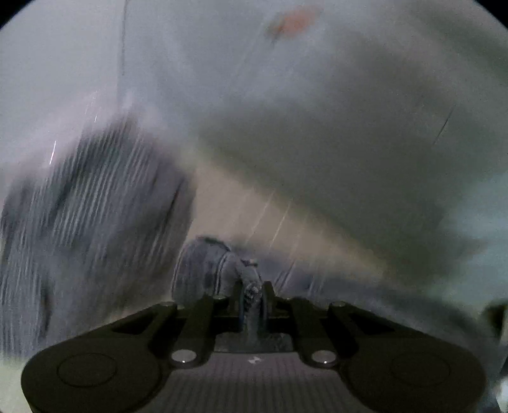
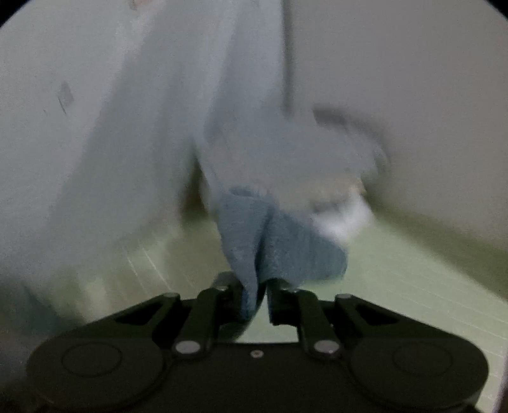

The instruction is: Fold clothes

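Both views are heavily motion-blurred. In the left wrist view my left gripper [image 1: 252, 290] is shut on a bunched fold of grey-blue cloth [image 1: 219, 267]; more of the same striped-looking cloth [image 1: 95, 206] hangs blurred at the left. In the right wrist view my right gripper [image 2: 258, 286] is shut on a corner of blue cloth [image 2: 285, 244], which spreads up and to the right from the fingers. A pale, blurred length of fabric [image 2: 177, 111] rises behind it toward the top of the frame.
A greenish surface with faint lines [image 2: 397, 286] lies below the right gripper. A beige surface [image 1: 254, 203] shows past the left gripper. Pale walls fill the background, with a reddish blur [image 1: 295, 19] at the top of the left wrist view.
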`<state>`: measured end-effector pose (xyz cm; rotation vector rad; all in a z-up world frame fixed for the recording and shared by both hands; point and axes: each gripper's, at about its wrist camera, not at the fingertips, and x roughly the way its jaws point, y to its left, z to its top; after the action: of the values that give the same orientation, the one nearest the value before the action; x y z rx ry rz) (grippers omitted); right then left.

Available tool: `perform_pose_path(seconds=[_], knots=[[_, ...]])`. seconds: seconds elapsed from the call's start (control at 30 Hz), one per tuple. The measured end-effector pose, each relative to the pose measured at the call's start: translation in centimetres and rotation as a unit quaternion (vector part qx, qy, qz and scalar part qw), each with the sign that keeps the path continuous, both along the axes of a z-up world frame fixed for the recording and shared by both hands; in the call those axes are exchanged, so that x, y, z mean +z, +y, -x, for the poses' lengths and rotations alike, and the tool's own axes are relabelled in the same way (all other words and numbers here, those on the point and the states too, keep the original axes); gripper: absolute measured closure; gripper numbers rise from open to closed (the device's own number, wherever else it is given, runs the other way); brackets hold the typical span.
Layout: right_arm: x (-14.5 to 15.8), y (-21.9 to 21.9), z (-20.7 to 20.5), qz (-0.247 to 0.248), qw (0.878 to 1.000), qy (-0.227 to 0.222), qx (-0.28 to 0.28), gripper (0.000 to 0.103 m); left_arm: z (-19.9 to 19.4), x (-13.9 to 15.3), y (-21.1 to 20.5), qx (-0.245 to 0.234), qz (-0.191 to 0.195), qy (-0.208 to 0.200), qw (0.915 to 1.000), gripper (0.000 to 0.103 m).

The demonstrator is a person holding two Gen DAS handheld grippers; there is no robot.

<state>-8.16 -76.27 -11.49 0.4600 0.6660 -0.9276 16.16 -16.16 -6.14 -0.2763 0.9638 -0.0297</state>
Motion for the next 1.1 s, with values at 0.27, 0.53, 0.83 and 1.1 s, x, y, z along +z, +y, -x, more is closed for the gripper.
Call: perform_pose_path(seconds=[0.27,0.53,0.83,1.1], knots=[[-1.8,3.0,0.8,0.001,0.999,0.035,-0.034,0.018,1.2,-2.1,0.7,0.024,-0.018,0.023,0.9993,0.05],[0.2,6.0,-8.9,0.027,0.992,0.009,0.12,0.008,-3.8,-1.2,-1.4,-0.009,-0.029,-0.009,0.9995,0.023],[-2.9,11.3,-21.6,-0.003,0.955,0.046,0.294,0.008,-10.5,-6.2,-4.3,-0.016,0.004,0.062,0.9979,0.014],[-5.6,13.5,-24.6,0.015,0.945,0.105,0.309,0.034,-10.7,-7.1,-5.4,-0.005,-0.005,0.05,0.9987,0.085]])
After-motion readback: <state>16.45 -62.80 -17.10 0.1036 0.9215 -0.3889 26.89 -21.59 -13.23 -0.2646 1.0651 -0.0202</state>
